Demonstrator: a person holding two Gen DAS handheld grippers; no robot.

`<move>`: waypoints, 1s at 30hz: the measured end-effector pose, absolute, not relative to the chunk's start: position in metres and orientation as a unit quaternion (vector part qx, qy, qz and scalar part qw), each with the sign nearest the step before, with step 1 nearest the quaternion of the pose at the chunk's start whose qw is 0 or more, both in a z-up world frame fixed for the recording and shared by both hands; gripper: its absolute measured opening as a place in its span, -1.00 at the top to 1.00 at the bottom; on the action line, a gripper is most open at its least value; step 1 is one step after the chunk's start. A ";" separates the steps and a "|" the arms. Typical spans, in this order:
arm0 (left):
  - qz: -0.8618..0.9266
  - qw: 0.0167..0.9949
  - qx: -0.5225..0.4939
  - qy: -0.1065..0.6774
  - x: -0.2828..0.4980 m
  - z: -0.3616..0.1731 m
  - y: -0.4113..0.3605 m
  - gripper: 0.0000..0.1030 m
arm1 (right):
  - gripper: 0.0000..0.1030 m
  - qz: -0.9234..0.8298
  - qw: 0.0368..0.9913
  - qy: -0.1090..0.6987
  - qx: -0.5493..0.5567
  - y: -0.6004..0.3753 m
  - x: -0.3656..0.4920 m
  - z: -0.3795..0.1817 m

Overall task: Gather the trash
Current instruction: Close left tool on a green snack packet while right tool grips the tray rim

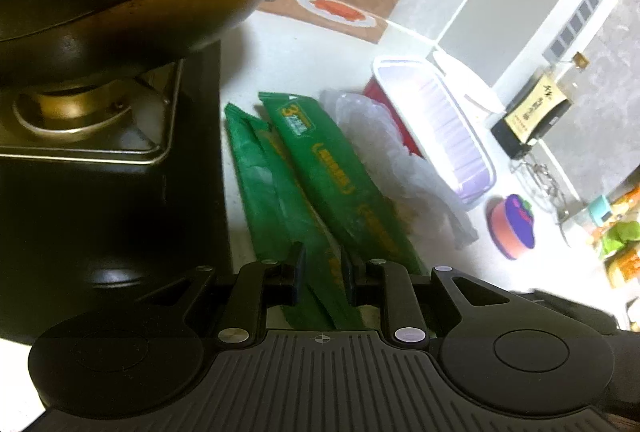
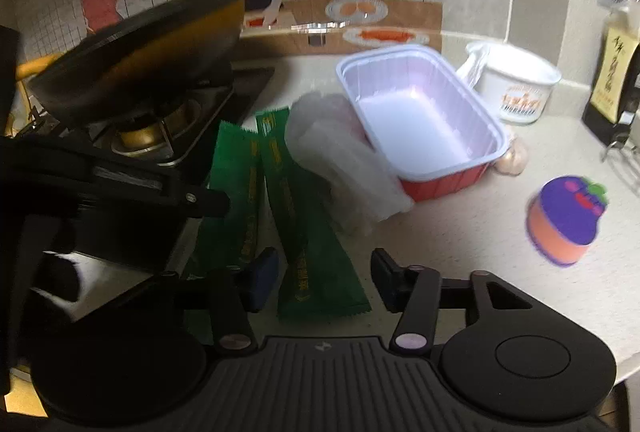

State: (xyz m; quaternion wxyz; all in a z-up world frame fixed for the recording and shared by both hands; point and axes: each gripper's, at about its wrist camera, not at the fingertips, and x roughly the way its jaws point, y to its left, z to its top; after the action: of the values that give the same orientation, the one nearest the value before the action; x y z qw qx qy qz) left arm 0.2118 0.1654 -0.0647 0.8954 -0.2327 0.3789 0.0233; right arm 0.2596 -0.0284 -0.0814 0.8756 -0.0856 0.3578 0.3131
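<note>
We see two green wrappers (image 2: 304, 216) flat on the table (image 2: 460, 232), beside the stove (image 2: 168, 136). Our left gripper (image 1: 323, 282) has its narrow jaws around one wrapper's near end. Our right gripper (image 2: 324, 278) spreads wide, the other wrapper between its jaws, running toward 12 o'clock.

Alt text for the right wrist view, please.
The open right gripper straddles a green foil sachet on the pale countertop. Behind lie crumpled clear plastic, an empty red-and-white plastic tray and a black wok.

the green wrapper (image 1: 316, 244) runs under the left gripper's fingers (image 1: 298, 274), its near end hidden.
</note>
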 end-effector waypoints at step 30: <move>0.088 0.903 -0.098 0.409 0.264 -0.086 0.118 0.19 | -0.04 0.264 0.908 0.325 -0.017 -0.114 0.262 -0.078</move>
State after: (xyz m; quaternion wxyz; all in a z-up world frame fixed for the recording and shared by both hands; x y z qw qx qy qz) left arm 0.2636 0.1184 -0.0856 0.9030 -0.0983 0.4087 0.0884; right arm 0.2624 -0.1143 -0.0779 0.9080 -0.0166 0.3251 0.2639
